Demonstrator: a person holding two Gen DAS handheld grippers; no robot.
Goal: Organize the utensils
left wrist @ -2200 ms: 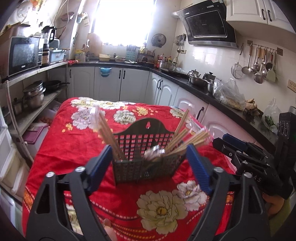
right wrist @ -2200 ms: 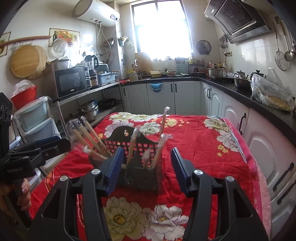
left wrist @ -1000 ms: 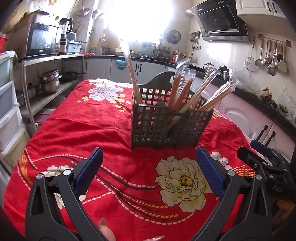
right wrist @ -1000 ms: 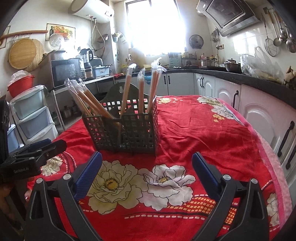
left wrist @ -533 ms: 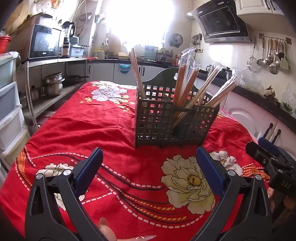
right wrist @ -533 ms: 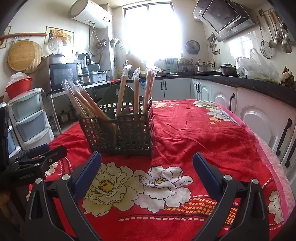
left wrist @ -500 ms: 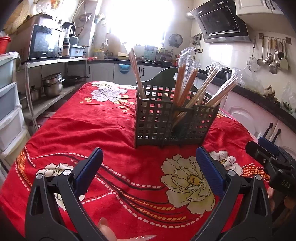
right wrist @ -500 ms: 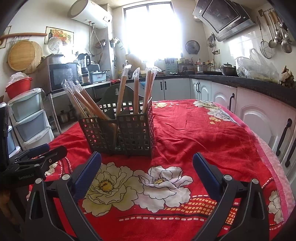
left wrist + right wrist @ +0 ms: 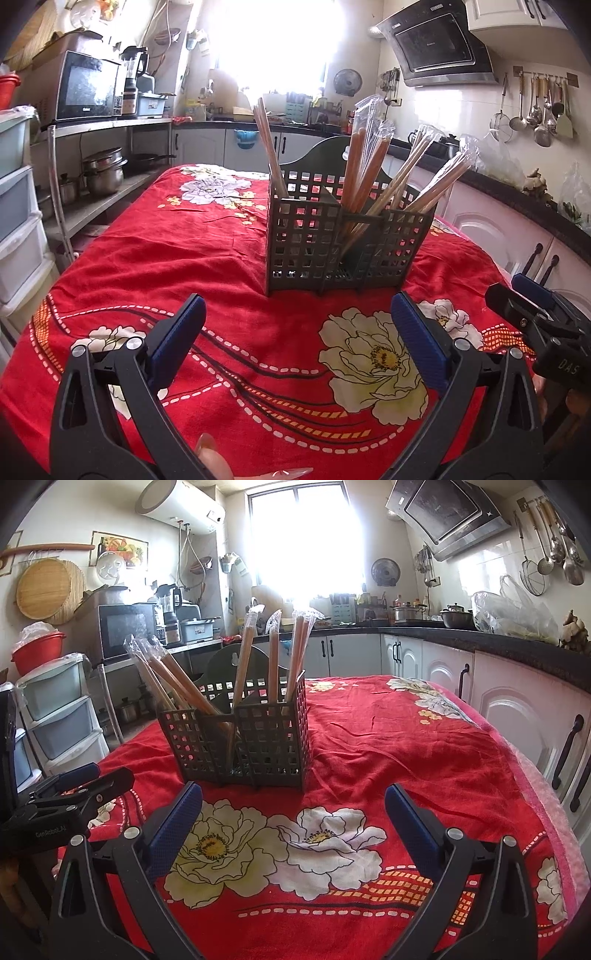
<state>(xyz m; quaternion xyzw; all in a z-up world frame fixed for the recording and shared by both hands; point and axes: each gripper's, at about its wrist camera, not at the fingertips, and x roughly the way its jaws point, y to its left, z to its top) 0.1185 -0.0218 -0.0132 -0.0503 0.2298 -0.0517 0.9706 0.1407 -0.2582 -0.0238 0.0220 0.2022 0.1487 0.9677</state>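
Observation:
A dark grey lattice utensil basket (image 9: 343,243) stands on the red flowered tablecloth (image 9: 192,258). Several wrapped pairs of chopsticks (image 9: 369,162) stand in its compartments, leaning outward. It also shows in the right wrist view (image 9: 243,746), with the chopsticks (image 9: 273,664) upright and slanted left. My left gripper (image 9: 295,332) is open and empty, low over the cloth, short of the basket. My right gripper (image 9: 291,819) is open and empty, also short of the basket. Each gripper shows at the edge of the other's view.
Kitchen counters and white cabinets (image 9: 517,229) run along the right and back. Shelves with a microwave (image 9: 88,92) and pots stand at the left, with plastic drawers (image 9: 55,716) beside them. The table edge falls away on the right (image 9: 546,812).
Both grippers have drawn back from the basket and dropped lower over the cloth. In the last half second they barely moved. The basket stands still.

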